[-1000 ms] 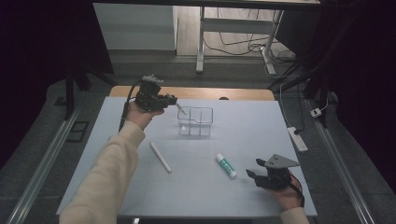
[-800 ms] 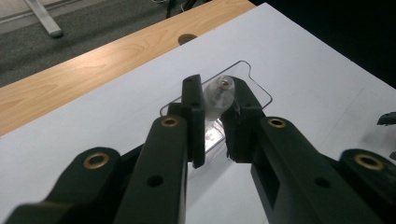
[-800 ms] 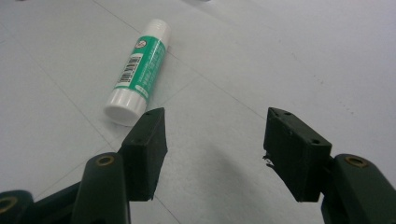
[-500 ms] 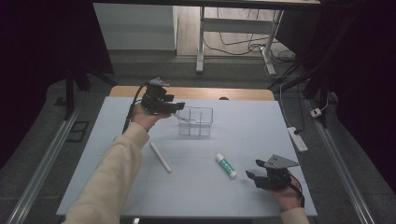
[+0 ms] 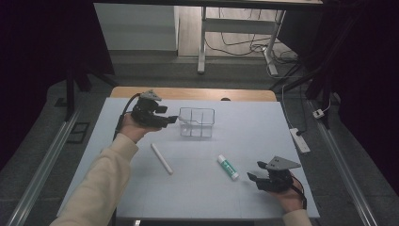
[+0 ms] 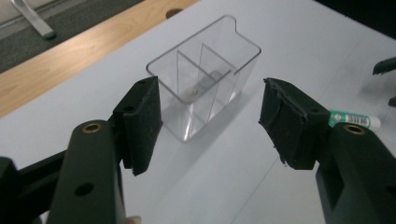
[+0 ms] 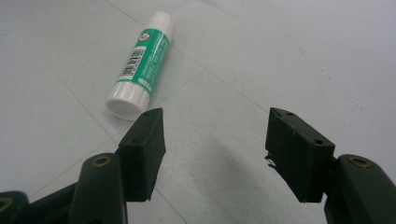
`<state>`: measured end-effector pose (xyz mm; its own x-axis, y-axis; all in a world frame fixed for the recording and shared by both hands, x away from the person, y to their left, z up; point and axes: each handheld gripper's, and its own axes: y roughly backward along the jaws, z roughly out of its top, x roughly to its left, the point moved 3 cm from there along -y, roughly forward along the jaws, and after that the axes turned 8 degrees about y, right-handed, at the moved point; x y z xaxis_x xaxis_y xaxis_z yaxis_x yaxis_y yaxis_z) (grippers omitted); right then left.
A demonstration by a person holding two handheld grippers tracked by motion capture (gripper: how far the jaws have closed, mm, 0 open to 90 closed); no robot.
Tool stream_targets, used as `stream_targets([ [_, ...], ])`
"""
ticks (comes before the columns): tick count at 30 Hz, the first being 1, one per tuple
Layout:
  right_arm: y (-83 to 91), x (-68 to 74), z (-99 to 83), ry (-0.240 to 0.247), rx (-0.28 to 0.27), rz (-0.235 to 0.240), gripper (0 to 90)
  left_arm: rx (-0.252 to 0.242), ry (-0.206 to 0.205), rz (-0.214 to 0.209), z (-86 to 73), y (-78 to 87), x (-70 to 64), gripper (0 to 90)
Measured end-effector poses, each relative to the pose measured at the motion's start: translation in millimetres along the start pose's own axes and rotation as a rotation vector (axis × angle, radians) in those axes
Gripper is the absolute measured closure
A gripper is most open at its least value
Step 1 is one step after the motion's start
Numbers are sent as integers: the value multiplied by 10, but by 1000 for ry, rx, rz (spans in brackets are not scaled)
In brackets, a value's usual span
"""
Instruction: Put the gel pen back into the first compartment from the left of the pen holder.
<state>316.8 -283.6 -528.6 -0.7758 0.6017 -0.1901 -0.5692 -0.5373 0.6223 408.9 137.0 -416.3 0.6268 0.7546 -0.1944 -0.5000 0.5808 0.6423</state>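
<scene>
Two grippers in play, both with nothing between the jaws. Your left gripper hovers at the far left of the table, jaws spread and aimed at the clear container, which stands upright just beyond the jaw tips. In the left gripper view, your left gripper frames the clear container between its two black pads; the pads are apart from its walls, no contact. The container has inner dividers forming compartments; something small sits at the bottom of one, too indistinct to identify.

Your right gripper rests low near the right front corner of the table, jaws spread, held in your right hand. The glue stick lies flat on the table just beside it, toward the middle. In the right gripper view, your right gripper points past the glue stick, which lies off to the left of the left pad, white cap end nearest the jaw, green label facing up. No contact between pad and stick.

A white stick lies flat on the table near your left forearm, well apart from the container and from the glue stick. In the left gripper view the glue stick shows behind the right jaw.
</scene>
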Motion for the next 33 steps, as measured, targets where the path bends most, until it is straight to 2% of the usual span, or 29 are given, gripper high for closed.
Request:
stream_targets([
  [4, -2, 1, -1, 5, 6, -1, 368, -3, -4, -5, -72, 60, -2, 389],
  [7, -1, 9, 2, 10, 1, -6, 370, -13, -15, -45, -125, 98, -16, 399],
  [10, -4, 11, 2, 15, -4, -3, 370, -17, -23, -62, -174, 121, -33, 401],
  [14, -2, 11, 2, 12, -3, -1, 369, -16, -28, -64, -246, 138, -60, 401],
  [20, -1, 5, -3, 13, -5, -1, 368, 19, -65, -64, -349, 141, -107, 401],
  [25, 0, 1, -2, 9, -11, 0, 368, 28, -90, -79, -428, 185, -138, 402],
  [29, -4, 6, -5, 13, 2, 0, 368, 39, -101, -90, -485, 189, -142, 402],
  [33, 0, 3, -6, 8, -10, 0, 368, 45, -108, -88, -526, 204, -149, 401],
])
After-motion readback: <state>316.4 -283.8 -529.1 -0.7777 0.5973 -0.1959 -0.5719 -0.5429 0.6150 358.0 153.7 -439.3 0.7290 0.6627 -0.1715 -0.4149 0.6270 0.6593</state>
